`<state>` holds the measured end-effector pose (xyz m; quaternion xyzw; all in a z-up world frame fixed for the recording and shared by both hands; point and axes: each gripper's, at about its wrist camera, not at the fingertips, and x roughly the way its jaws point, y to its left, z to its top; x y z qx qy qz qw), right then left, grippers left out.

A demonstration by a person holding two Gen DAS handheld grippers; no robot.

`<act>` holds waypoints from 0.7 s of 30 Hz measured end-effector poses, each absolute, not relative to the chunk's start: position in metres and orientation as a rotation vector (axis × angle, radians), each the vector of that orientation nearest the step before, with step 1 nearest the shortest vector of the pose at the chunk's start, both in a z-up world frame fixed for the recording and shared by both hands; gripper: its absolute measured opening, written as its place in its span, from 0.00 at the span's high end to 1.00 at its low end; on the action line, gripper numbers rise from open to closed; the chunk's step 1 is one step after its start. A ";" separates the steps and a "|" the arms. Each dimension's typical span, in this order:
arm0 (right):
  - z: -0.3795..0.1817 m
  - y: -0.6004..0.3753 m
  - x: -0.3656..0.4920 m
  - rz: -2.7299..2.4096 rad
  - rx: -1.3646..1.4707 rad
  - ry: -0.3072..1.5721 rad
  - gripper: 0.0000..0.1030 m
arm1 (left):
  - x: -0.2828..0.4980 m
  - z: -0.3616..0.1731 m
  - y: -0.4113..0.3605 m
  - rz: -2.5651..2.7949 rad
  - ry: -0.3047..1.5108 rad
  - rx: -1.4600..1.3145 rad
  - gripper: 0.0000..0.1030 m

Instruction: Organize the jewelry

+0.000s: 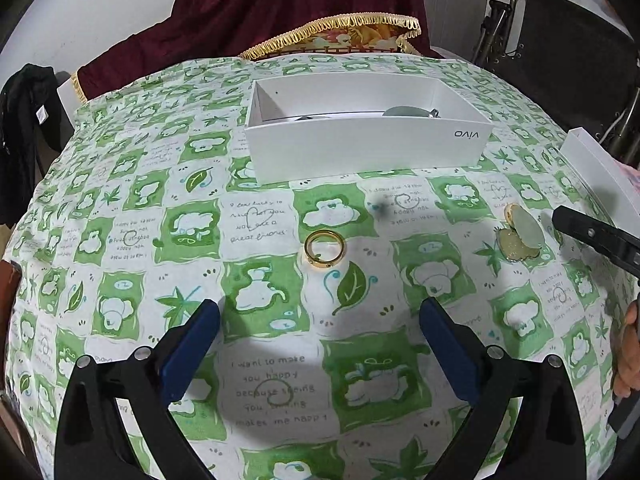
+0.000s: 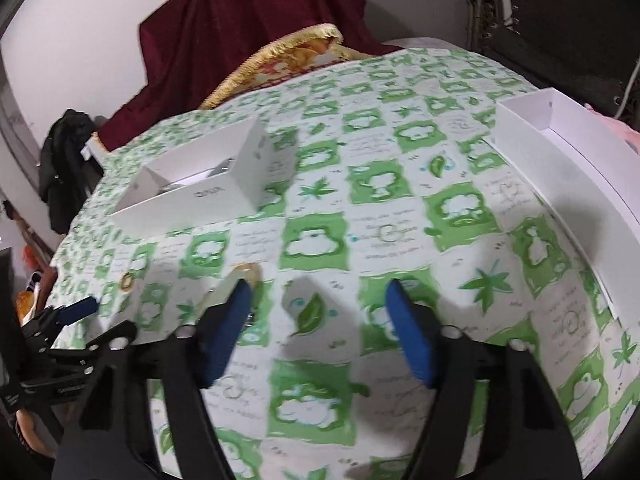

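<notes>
At the far left of the left wrist view a black garment (image 1: 24, 128) hangs beside the tabletop (image 1: 120, 184), which is covered in a green-and-white patterned cloth. The left tool (image 1: 320, 316) hovers low over that cloth with its blue-padded fingers (image 1: 192, 344) spread wide apart and nothing between them. Just ahead of the gap, lying flat on the cloth, is a gold ring (image 1: 324, 249). Behind the ring, near the far edge, stands an open white box (image 1: 368, 140) printed "vivo", with some pale green pieces barely visible inside. Further right on the cloth lies a pendant set (image 1: 520, 236): a small gold round piece, a pale jade-coloured oval and a glittery gold flat piece, touching one another. A second white box (image 1: 600, 172) sits at the right edge.

In the blurred right wrist view, the right tool (image 2: 318, 292) stands partly parted, gripping nothing. Its left finger (image 2: 224, 332) lies just beside the pendant set (image 2: 248, 272), partly covering it; whether it touches cannot be told. Between the pads there is only patterned cloth. The second white box (image 2: 560, 152) runs along the right side.
</notes>
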<state>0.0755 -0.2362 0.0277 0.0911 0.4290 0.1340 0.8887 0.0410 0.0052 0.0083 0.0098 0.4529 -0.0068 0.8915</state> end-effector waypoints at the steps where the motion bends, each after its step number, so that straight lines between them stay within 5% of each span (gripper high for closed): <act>1: 0.028 -0.236 0.076 0.274 0.184 0.892 0.41 | 0.041 0.008 0.005 -0.014 0.940 0.020 0.03; 5: 0.028 -0.210 0.082 0.262 0.040 0.909 0.42 | 0.041 0.008 0.005 -0.014 0.940 0.020 0.03; 8: 0.031 -0.187 0.080 0.490 0.077 0.894 0.54 | 0.041 0.008 0.005 -0.015 0.939 0.021 0.03; 21: 0.035 -0.210 0.080 0.398 0.131 0.863 0.52 | 0.041 0.008 0.006 -0.015 0.939 0.020 0.03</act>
